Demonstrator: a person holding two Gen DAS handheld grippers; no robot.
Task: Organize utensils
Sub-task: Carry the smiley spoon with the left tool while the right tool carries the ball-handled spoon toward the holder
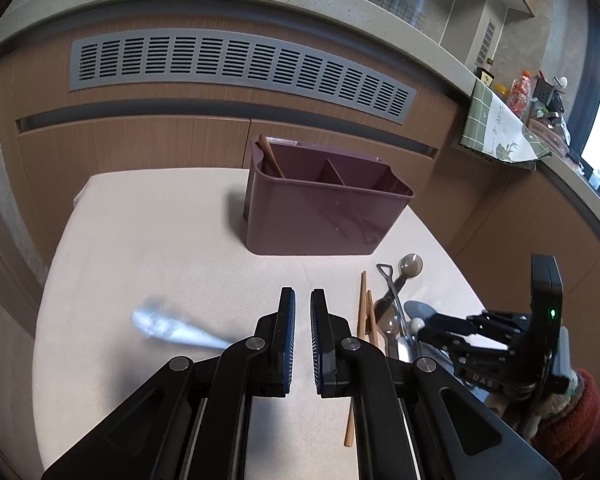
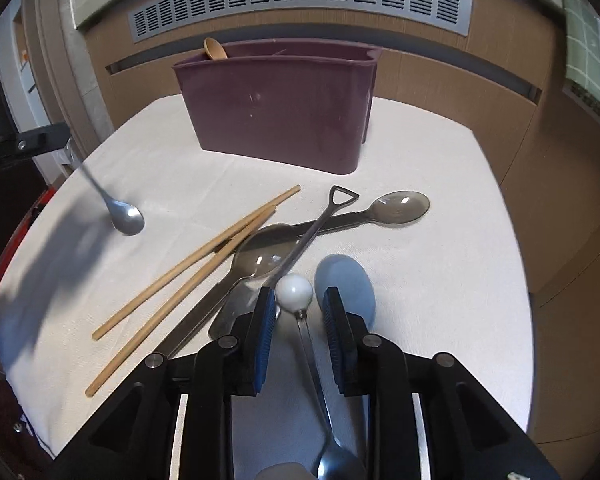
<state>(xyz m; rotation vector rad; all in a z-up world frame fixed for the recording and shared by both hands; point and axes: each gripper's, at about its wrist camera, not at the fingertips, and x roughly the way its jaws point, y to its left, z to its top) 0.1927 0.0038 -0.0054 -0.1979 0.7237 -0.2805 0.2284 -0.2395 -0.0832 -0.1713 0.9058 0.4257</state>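
A purple divided utensil holder (image 1: 320,208) (image 2: 276,120) stands at the table's back, with a wooden spoon (image 2: 215,49) in its left compartment. My left gripper (image 1: 302,300) shows a narrow gap between its pads; a blurred steel spoon (image 1: 172,326) hangs below it. In the right wrist view the left fingers (image 2: 24,144) pinch that spoon's (image 2: 126,216) handle, bowl near the cloth. My right gripper (image 2: 298,300) is open astride a steel spoon with a white ball end (image 2: 294,293). Wooden chopsticks (image 2: 188,268), clear plastic spoons (image 2: 396,206) and a shovel-handled utensil (image 2: 320,220) lie in a pile.
The table wears a white cloth (image 1: 148,240). A wooden counter front with a grey vent (image 1: 240,66) runs behind it. A cluttered counter (image 1: 540,120) is at the right. A blue-grey flat piece (image 2: 346,284) lies by the right finger.
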